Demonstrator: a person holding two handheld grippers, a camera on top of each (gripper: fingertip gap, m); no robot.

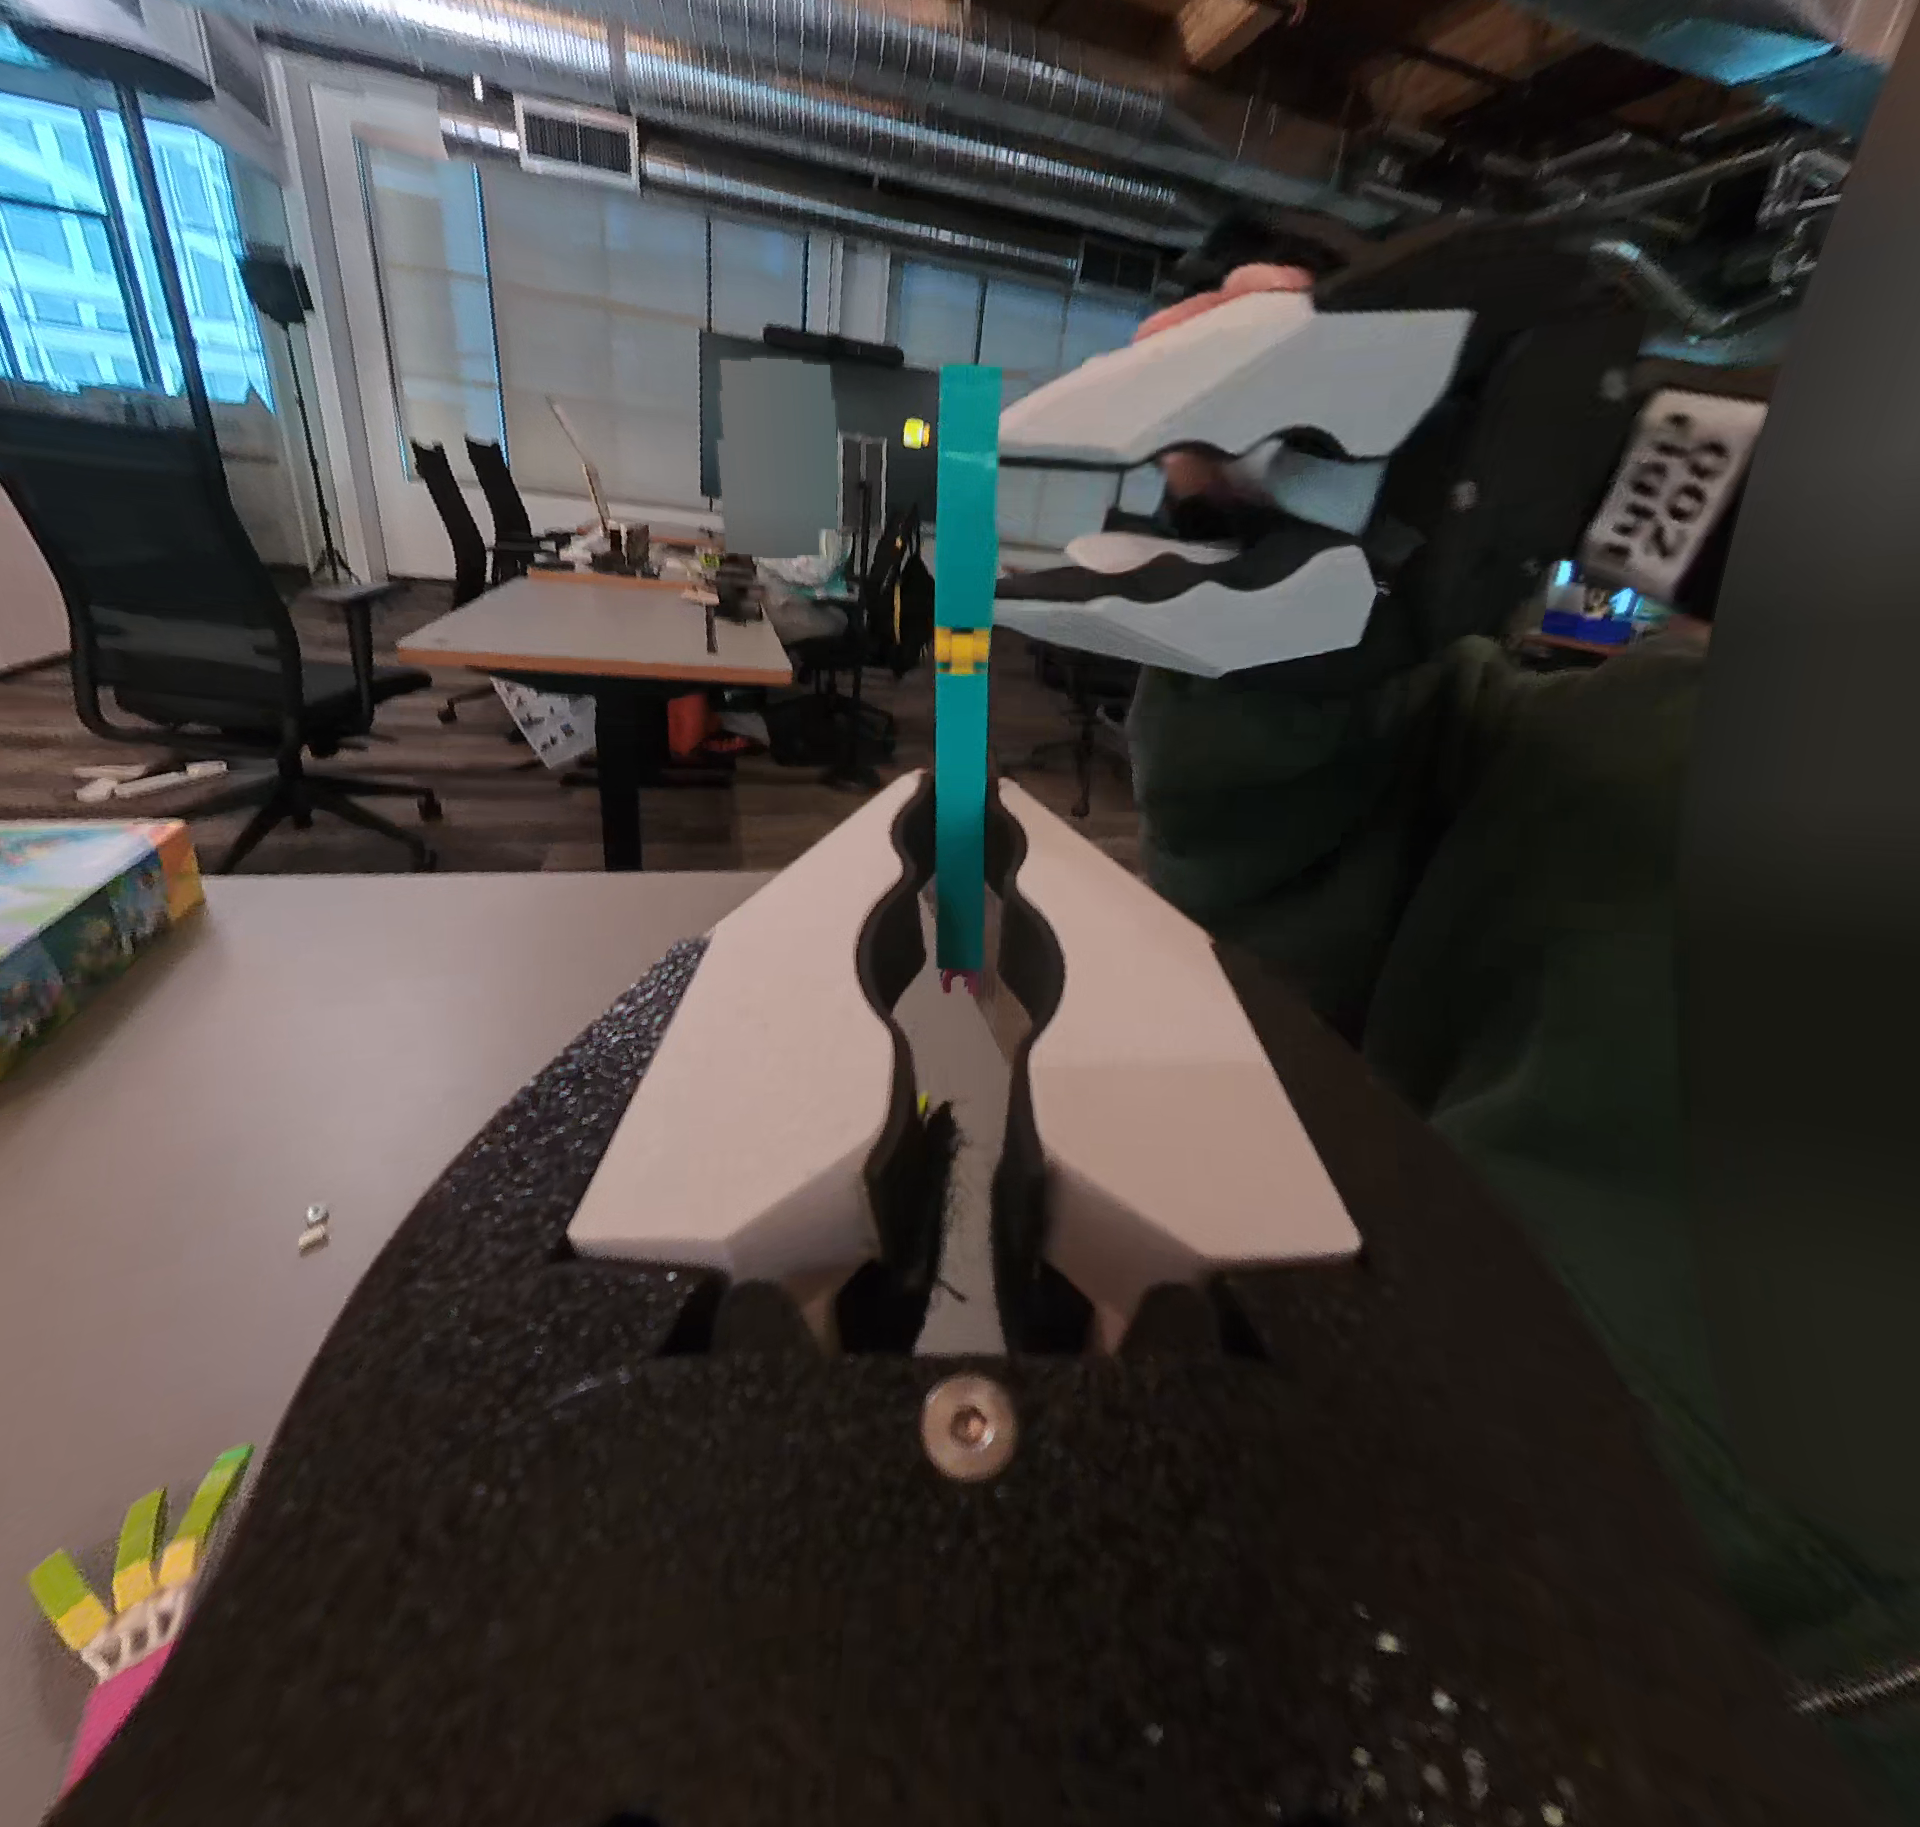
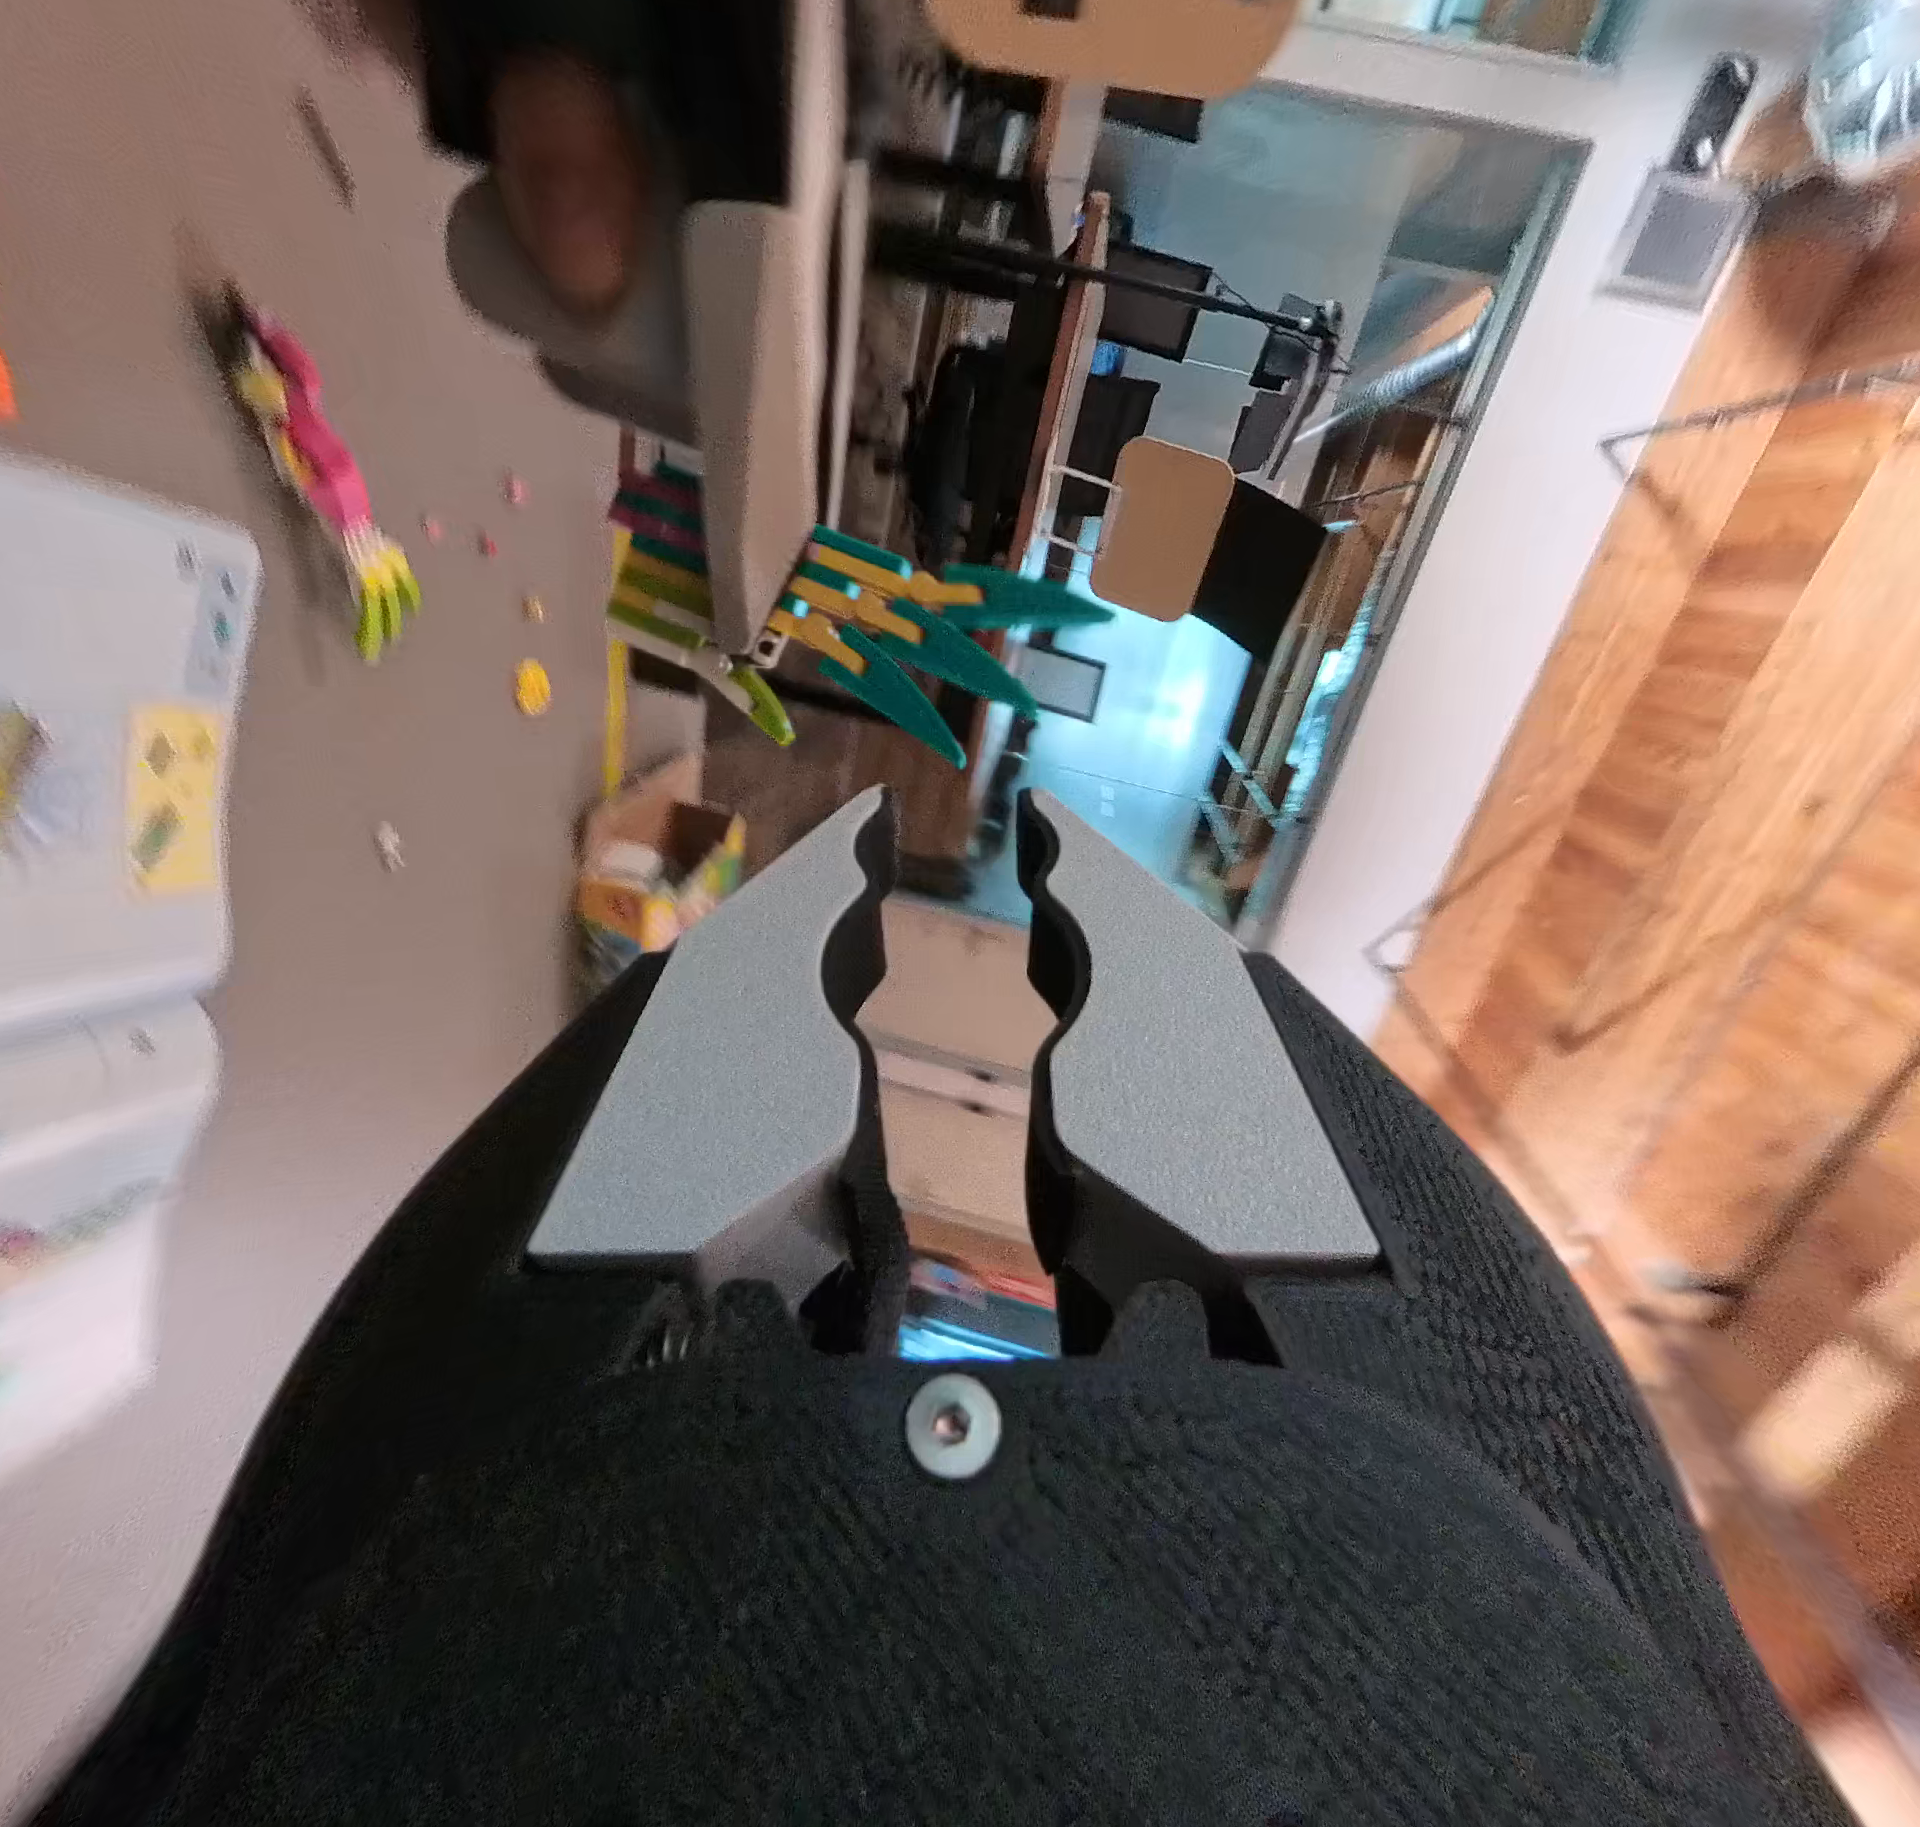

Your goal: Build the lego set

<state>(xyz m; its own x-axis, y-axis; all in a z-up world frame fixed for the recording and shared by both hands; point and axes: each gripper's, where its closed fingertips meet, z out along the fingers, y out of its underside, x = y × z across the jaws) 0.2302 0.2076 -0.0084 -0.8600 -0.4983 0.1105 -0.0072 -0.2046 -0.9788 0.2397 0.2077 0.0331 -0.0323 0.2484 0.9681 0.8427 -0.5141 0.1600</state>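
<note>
Left gripper [image 1: 961,811] clamps teal wing [image 1: 966,655] upright above table [image 1: 364,998]. Right gripper [image 2: 956,811], jaws narrowly parted and empty, hovers just beside wing's upper end. Pink-and-green piece [image 1: 125,1611] lies on table.

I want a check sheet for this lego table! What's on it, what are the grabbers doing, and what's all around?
Surface: grey table, mostly bare.
Job's things: teal lego assembly held upright off the table; its teal and yellow leaves fan out in the right wrist view; pink and green lego piece; lego box.
Clutter: small loose bits.
Grippers: left hand-held gripper shut on the teal lego assembly; right hand-held gripper open, empty.
Cables: nothing seen.
Surroundings: office chair, desks, windows.
</note>
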